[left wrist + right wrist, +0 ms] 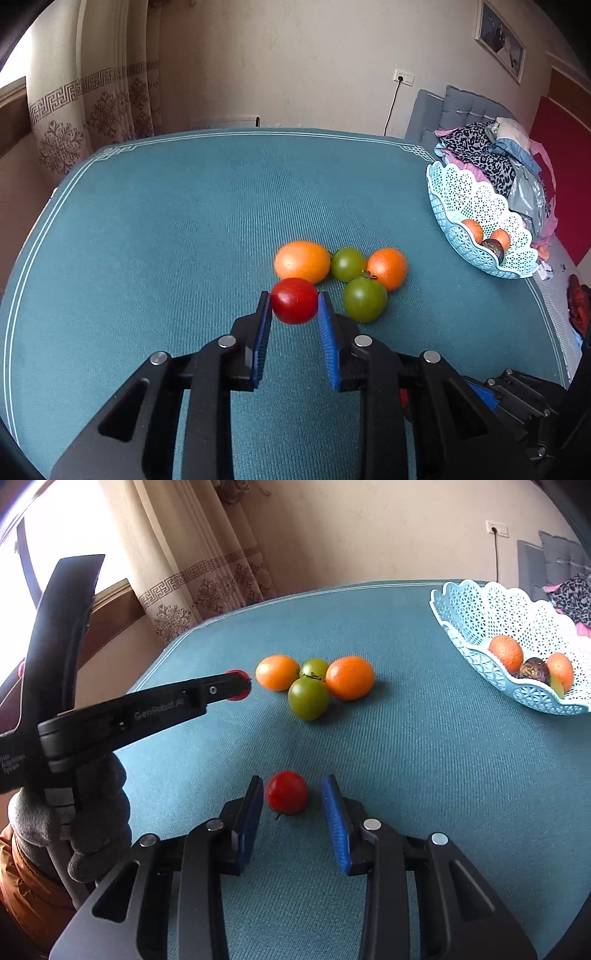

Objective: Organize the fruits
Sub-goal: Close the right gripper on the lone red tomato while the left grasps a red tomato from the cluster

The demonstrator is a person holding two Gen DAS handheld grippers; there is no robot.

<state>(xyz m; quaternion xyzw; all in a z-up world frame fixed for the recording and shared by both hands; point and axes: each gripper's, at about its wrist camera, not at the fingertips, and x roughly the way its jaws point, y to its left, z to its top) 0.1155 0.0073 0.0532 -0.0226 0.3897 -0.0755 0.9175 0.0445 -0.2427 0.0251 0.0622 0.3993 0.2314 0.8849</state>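
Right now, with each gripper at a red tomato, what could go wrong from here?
1. The left gripper pinches its red tomato only at the fingertips; it may slip or bruise.
2. That tomato sits against the orange and green cluster; lifting could set those rolling.
3. The right gripper is open around the second red tomato, which sits nearer one finger; closing might nudge it away.

Both grippers are black plastic with blue ribbed pads [334, 823] and round silver screws [372, 825]. The left gripper [236, 685] carries grey "GenRobot.AI" lettering. A grey glove [96, 823] and an orange-brown sleeve [33, 897] sit behind it.
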